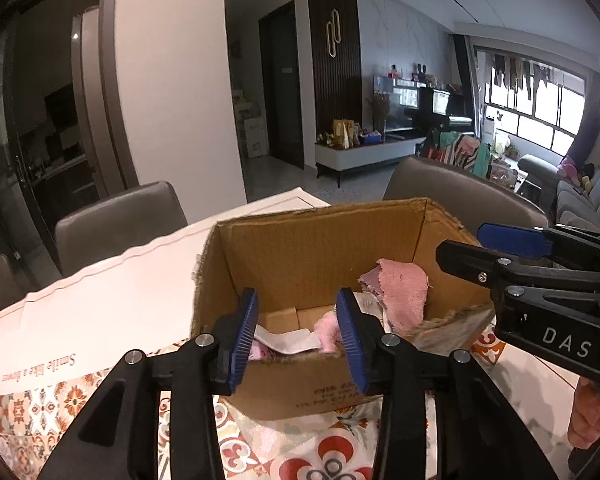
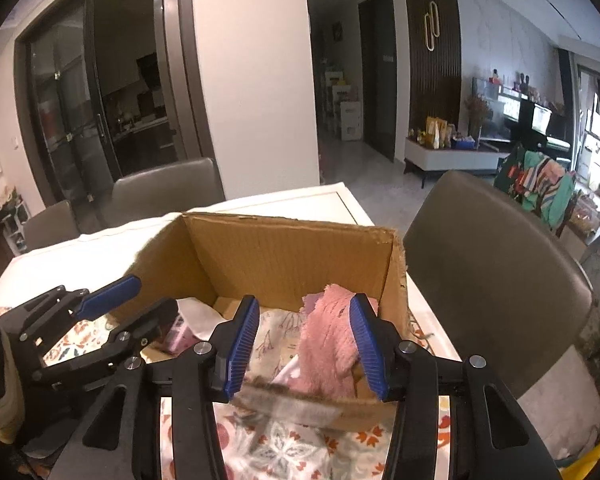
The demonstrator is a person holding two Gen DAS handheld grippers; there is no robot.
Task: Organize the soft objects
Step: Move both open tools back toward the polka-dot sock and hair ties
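An open cardboard box [image 1: 324,248] [image 2: 284,252] stands on the table. A pink fuzzy cloth [image 1: 400,288] [image 2: 328,344] lies in its right part, over a pale floral fabric [image 2: 276,336]. A white piece [image 1: 288,340] and some pink fluff [image 1: 326,330] lie at the near left of the box floor. My left gripper [image 1: 298,336] [image 2: 156,294] is open over the box's near rim, nothing pressed between its blue pads. My right gripper [image 2: 304,344] [image 1: 472,244] is open over the near right corner; the pink cloth sits between its fingers, loose against the right one.
The table has a patterned orange and white cloth [image 1: 332,452] and a white sheet [image 1: 112,292] to the left of the box. Grey chairs [image 2: 488,264] [image 1: 120,224] stand at the far side and the right. A hand [image 1: 586,412] holds the right gripper's handle.
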